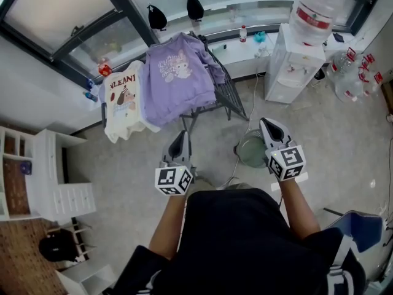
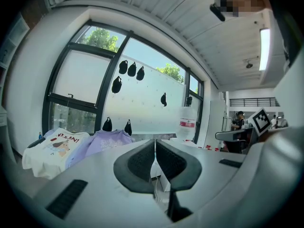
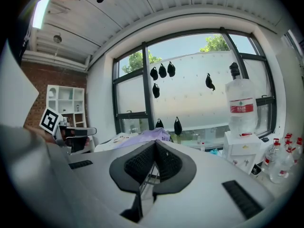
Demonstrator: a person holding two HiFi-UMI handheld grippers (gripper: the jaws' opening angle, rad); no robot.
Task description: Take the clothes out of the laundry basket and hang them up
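A purple sweatshirt (image 1: 177,78) and a white printed T-shirt (image 1: 124,106) hang over a dark drying rack (image 1: 228,97) by the window. A round greenish basket (image 1: 250,150) stands on the floor below the rack; its contents do not show. My left gripper (image 1: 180,136) is held in front of the rack, shut and empty. My right gripper (image 1: 268,123) sits just right of the basket, also shut with nothing in it. In the left gripper view the pads (image 2: 144,160) meet, with the T-shirt (image 2: 56,147) and sweatshirt (image 2: 108,139) beyond. In the right gripper view the pads (image 3: 142,161) are together too.
A white water dispenser (image 1: 293,60) with a big bottle (image 3: 241,103) stands right of the rack, with several water bottles (image 1: 356,72) on the floor beside it. A white shelf unit (image 1: 43,180) is at the left, a black bag (image 1: 56,246) below it.
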